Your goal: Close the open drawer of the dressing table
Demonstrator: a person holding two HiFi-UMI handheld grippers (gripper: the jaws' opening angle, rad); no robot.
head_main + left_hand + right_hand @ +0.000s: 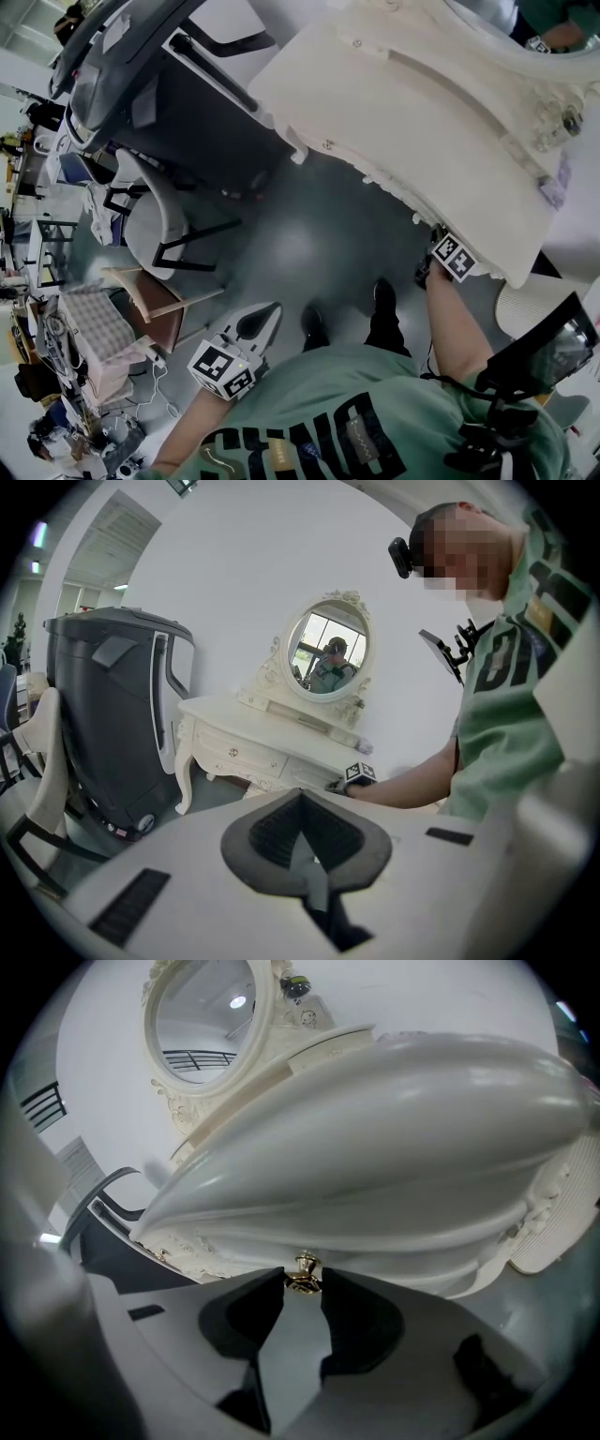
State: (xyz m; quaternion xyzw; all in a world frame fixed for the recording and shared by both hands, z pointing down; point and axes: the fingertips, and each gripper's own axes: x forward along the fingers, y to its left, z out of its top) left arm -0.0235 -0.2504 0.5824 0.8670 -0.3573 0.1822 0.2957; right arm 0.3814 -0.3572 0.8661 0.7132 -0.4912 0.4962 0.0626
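Note:
The white dressing table (pixel 422 103) fills the upper right of the head view; its oval mirror (pixel 327 651) shows in the left gripper view. My right gripper (pixel 450 253) reaches under the table's front edge. In the right gripper view its jaws (pixel 303 1283) are shut on the small gold drawer knob (pixel 303 1273), and the curved white drawer front (pixel 375 1147) looms just above. How far the drawer stands out cannot be told. My left gripper (pixel 262 321) hangs near my body over the floor, shut (pixel 300 797) with nothing in it.
A big dark grey machine (pixel 141 84) stands left of the table. A white chair with a black frame (pixel 155 220) and a wooden chair with a checked cloth (pixel 98 323) are further left. My shoes (pixel 382 295) stand on the grey floor (pixel 309 234) before the table.

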